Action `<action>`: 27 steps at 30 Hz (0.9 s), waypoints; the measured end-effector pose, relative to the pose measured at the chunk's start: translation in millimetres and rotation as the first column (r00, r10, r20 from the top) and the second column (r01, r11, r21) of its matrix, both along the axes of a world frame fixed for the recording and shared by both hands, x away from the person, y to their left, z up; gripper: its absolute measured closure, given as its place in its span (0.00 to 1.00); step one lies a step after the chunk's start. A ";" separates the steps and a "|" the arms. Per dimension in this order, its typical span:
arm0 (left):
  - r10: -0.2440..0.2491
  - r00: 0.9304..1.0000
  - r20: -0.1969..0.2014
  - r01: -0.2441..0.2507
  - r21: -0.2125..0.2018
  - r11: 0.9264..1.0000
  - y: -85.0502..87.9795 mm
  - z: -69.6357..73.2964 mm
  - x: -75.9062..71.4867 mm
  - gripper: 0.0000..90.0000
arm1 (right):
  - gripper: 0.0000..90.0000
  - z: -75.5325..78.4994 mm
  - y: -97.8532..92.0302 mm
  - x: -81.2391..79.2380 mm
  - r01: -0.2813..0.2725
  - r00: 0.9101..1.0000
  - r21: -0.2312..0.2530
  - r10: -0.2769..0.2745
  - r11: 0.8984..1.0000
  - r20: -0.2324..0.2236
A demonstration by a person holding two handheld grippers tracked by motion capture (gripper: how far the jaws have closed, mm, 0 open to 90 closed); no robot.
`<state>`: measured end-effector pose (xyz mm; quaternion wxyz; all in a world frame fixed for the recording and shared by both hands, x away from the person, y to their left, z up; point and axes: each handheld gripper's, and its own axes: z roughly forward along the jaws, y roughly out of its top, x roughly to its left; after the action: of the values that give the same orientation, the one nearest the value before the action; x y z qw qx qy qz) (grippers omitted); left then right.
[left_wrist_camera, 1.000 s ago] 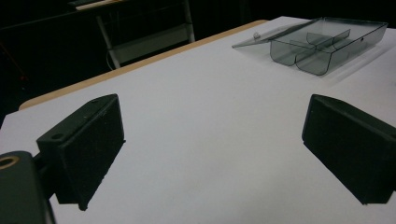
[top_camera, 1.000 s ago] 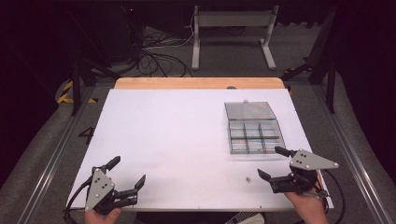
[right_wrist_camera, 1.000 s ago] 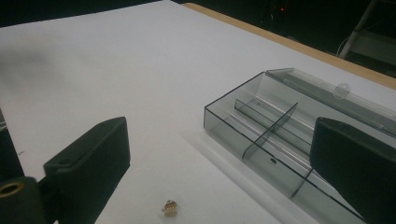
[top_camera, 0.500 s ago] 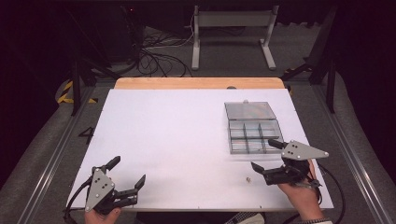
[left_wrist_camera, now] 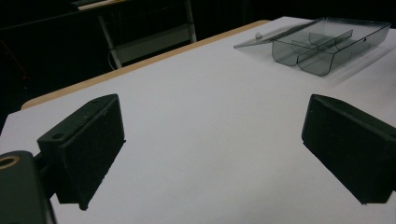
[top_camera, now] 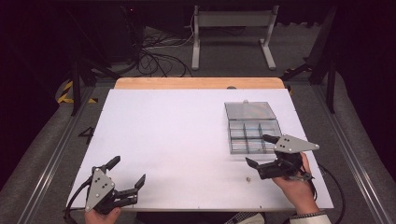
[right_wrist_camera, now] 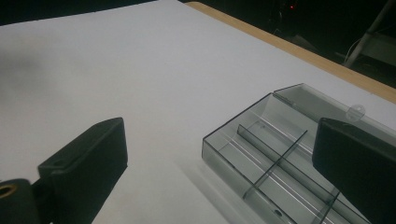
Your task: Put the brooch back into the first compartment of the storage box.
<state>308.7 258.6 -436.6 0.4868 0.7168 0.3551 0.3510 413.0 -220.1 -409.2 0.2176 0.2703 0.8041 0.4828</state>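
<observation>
Early stage, nothing picked up yet. The right gripper (top_camera: 261, 150), lower right of the high view, has jaws wide open and empty, just beside the clear compartment box (top_camera: 251, 127), whose lid is open and whose visible cells look empty. A small item (top_camera: 248, 178) lies loose on the table (top_camera: 177, 140) near it, too small to identify. The left gripper (top_camera: 127, 171), lower left, is wide open, empty and well apart.

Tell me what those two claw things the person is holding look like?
Each hand-held gripper, left and right, has two chunky black jaws, a grey three-cornered plate with small holes on top, and a black cable trailing behind. A pale cuff shows at the right wrist.
</observation>
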 end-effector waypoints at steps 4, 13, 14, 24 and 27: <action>0.000 1.000 -0.003 0.000 -0.001 1.000 0.0 -0.1 0.0 0.07 | 0.02 -0.7 4.2 4.8 -0.006 1.000 -0.002 0.006 1.000 -0.014; 0.002 1.000 0.001 -0.002 -0.001 1.000 0.6 0.0 0.2 0.07 | 0.03 2.1 9.6 9.2 -0.021 0.999 -0.046 0.019 0.999 -0.048; 0.000 1.000 0.002 0.000 0.001 1.000 0.4 0.0 0.2 0.07 | 0.03 2.1 9.6 9.2 -0.021 0.999 -0.046 0.019 0.999 -0.048; -0.003 1.000 0.001 0.003 0.001 1.000 0.5 0.1 -0.5 0.07 | 0.17 1.9 15.1 11.0 -0.052 0.988 -0.146 0.030 0.988 -0.148; -0.004 1.000 -0.002 0.004 0.003 1.000 -0.1 -0.2 -0.2 0.07 | 0.19 1.6 16.2 10.6 -0.054 0.987 -0.169 0.027 0.984 -0.158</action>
<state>308.5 258.6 -436.8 0.4860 0.7184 0.3537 0.3500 423.7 -203.9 -407.6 0.1671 0.2709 0.8627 0.3930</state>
